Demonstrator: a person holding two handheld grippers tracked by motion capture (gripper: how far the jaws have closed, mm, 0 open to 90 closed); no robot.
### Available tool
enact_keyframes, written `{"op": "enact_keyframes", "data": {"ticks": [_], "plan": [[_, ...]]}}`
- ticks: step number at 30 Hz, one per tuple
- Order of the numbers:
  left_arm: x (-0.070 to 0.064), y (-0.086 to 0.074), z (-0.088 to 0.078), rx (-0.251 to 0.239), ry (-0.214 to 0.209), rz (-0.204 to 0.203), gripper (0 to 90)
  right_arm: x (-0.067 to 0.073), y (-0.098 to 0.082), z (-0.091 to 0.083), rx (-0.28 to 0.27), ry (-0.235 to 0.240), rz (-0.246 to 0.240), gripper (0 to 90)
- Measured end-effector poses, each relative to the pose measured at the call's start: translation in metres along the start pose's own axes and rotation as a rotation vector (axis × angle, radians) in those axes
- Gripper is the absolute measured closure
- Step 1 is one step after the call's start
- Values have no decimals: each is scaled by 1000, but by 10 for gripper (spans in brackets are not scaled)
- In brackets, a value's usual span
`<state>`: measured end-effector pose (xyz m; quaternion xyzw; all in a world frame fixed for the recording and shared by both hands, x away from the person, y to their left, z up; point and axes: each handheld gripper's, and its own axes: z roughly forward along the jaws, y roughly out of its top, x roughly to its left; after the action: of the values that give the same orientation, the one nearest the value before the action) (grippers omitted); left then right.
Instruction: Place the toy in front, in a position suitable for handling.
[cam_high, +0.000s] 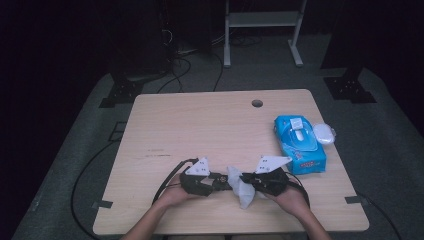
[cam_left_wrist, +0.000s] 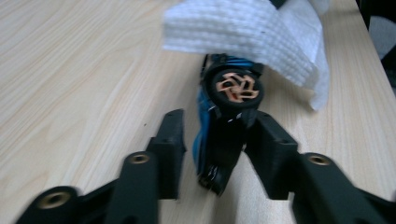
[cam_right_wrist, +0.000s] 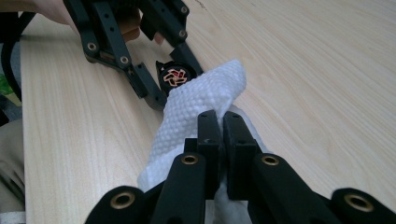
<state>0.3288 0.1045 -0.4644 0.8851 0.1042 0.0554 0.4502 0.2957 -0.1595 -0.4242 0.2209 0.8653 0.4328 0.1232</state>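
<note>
both forearms are being brought in from the near edge, wrists angled inward. the left hand-held gripper (cam_high: 216, 181) is being held low with its jaws partly apart; the right hand-held gripper (cam_high: 246, 179), facing it, is being kept with jaws pressed together.

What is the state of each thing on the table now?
Toy car: on its side, between the left gripper jaws.
White wipe: pinched by the shut right gripper, draped over the car.
Wipe pack: flat, lid closed.
</note>
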Motion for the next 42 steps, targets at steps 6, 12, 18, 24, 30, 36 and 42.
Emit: {"op": "enact_keyframes", "data": {"ticks": [6, 12, 18, 24, 30, 36, 42], "plan": [[-1, 1, 2, 4, -14, 37, 650, 7, 14, 15, 23, 6, -22, 862], [0, -1, 0, 4, -9, 40, 678, 11, 23, 26, 39, 13, -36, 865], [0, -1, 1, -2, -4, 37, 682, 3, 20, 20, 34, 2, 17, 865], [1, -1, 0, -2, -2, 36, 685, 13, 31, 36, 18, 37, -4, 865], [2, -1, 0, -7, 3, 36, 698, 1, 24, 25, 40, -23, 41, 866], [2, -1, 0, -2, 2, 37, 698, 14, 33, 38, 29, 14, 7, 866], [4, -2, 0, -8, -2, 29, 702, 3, 27, 29, 34, -13, 27, 866]]}}
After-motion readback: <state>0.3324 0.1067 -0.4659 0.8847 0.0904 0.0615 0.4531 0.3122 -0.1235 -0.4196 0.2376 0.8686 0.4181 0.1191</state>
